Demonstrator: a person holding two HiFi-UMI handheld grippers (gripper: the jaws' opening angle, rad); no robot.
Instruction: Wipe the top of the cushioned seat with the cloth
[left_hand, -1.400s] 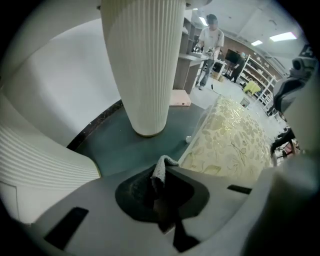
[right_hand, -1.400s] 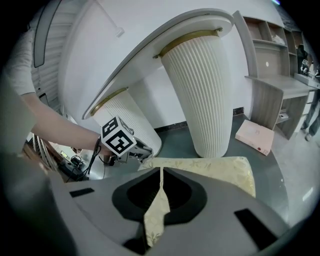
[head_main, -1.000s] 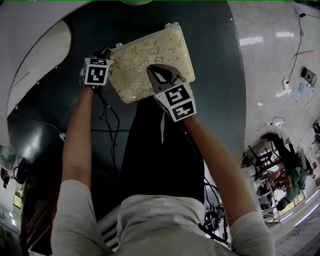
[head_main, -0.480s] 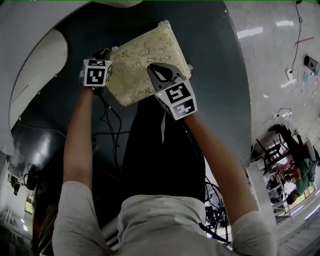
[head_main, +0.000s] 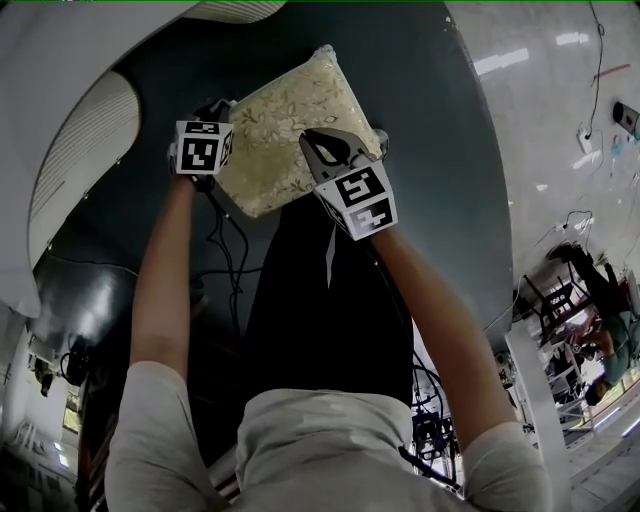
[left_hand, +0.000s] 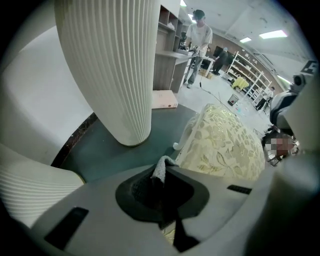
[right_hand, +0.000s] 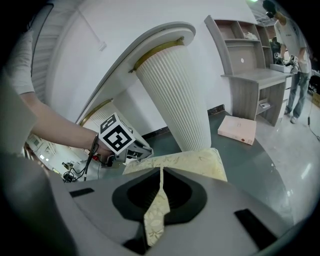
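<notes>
The cream floral cushioned seat (head_main: 290, 125) lies on a dark floor just ahead of me. At the seat's left edge, my left gripper (head_main: 218, 112) is shut on a small grey cloth (left_hand: 161, 169). In the left gripper view the seat (left_hand: 225, 145) sits just right of that gripper (left_hand: 161, 176). My right gripper (head_main: 318, 142) is over the seat's near side. In the right gripper view my right gripper (right_hand: 160, 186) is shut on a fold of the seat's floral fabric (right_hand: 156, 212). The seat top (right_hand: 187, 162) stretches beyond it, toward the left gripper's marker cube (right_hand: 117, 137).
A white fluted column (left_hand: 110, 70) stands on the dark floor (head_main: 430, 120) close behind the seat. Black cables (head_main: 225, 240) trail by my left arm. A flat pink box (right_hand: 237, 129) and a grey desk (right_hand: 255, 82) lie further off. A person (left_hand: 199, 37) stands far away.
My left gripper has slid a little to the right along the seat's left edge with the cloth. The right gripper has shifted slightly and keeps its hold on the fabric.
</notes>
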